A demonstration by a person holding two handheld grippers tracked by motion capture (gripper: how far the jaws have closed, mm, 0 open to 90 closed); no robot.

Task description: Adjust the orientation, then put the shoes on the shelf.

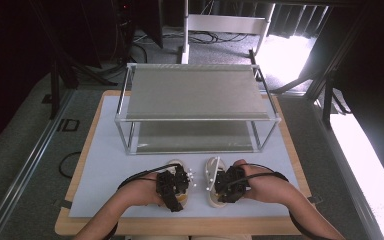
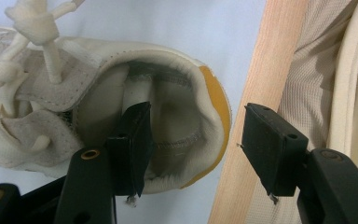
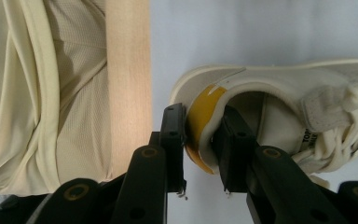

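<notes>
I have two cream shoes on the white mat (image 1: 130, 150), near the edge of the table (image 1: 87, 145) closest to me, at about 6 o'clock from the metal shelf (image 1: 195, 92).

My right gripper (image 3: 200, 135) has its jaws pinched on the heel of the right shoe (image 3: 279, 93). One jaw is outside on the yellow heel patch (image 3: 200, 105), the other is inside the shoe. That grip looks good and firm.

My left gripper (image 2: 193, 140) is about half open. One jaw sits inside the left shoe (image 2: 177, 93), the other hangs outside, past the heel and over the table's wooden edge. It is not squeezing anything yet.

To do this well, I think I should slide the left gripper so the heel wall sits right between the jaws, then close slowly until it pinches. I should grab low on the heel, so the shoe does not tip or slip. I should also keep the laces (image 2: 32, 28) out of the jaws.

Both shoes lie flat on their soles. Their long sides run from 6 to 12 o'clock. The heels point at me, at 6 o'clock. The toes point to the shelf, at 12 o'clock.
</notes>
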